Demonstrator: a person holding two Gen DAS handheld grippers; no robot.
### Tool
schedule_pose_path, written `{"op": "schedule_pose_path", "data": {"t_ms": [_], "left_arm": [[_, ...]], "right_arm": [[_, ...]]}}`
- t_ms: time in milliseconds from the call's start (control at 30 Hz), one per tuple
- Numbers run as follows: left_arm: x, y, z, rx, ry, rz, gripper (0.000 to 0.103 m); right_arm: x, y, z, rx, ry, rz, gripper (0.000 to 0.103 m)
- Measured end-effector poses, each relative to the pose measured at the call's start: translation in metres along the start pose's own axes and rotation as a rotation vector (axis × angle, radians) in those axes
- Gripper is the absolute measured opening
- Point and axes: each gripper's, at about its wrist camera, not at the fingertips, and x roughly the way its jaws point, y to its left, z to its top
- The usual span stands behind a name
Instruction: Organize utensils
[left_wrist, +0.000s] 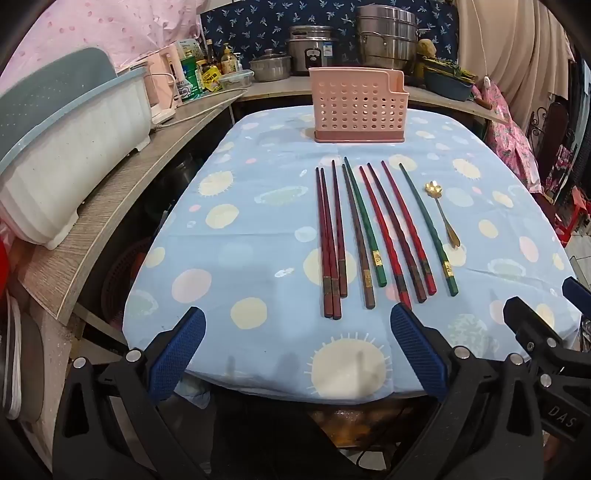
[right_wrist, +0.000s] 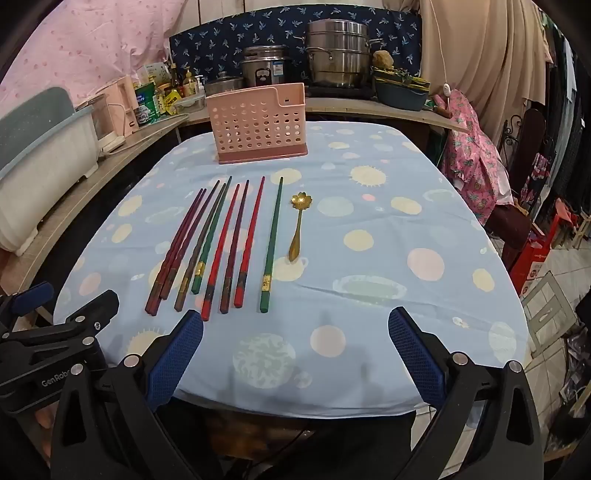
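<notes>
Bare tablecloth (right_wrist: 388, 258) right of spoon (right_wrist: 297, 229), pink holder (right_wrist: 256, 127) blocking far end

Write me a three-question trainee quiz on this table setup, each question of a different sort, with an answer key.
1. True or false: the pink holder already has chopsticks standing in it.
2. Multiple choice: the gold spoon lies (A) inside the holder, (B) at the right end of the row of chopsticks, apart from them, (C) between the jaws of the right gripper.
3. Fill in: both the left gripper and the right gripper are ____ and hold nothing.

Key
1. False: no utensil shows above its rim; all lie on the tablecloth.
2. B: it lies beside the outer green chopstick, not touching it.
3. Open: both hang over the near table edge, short of the utensils.
</notes>
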Motion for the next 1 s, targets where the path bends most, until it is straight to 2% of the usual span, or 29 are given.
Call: {"op": "schedule_pose_path", "data": {"t_ms": [1000], "left_arm": [[0.001, -0.003, -0.0034, 0.001, 0.005, 0.0, 0.096]], "right_arm": [[-0.0033, 0.0001, -0.0032, 0.001, -0.007, -0.003, 0.096]]}}
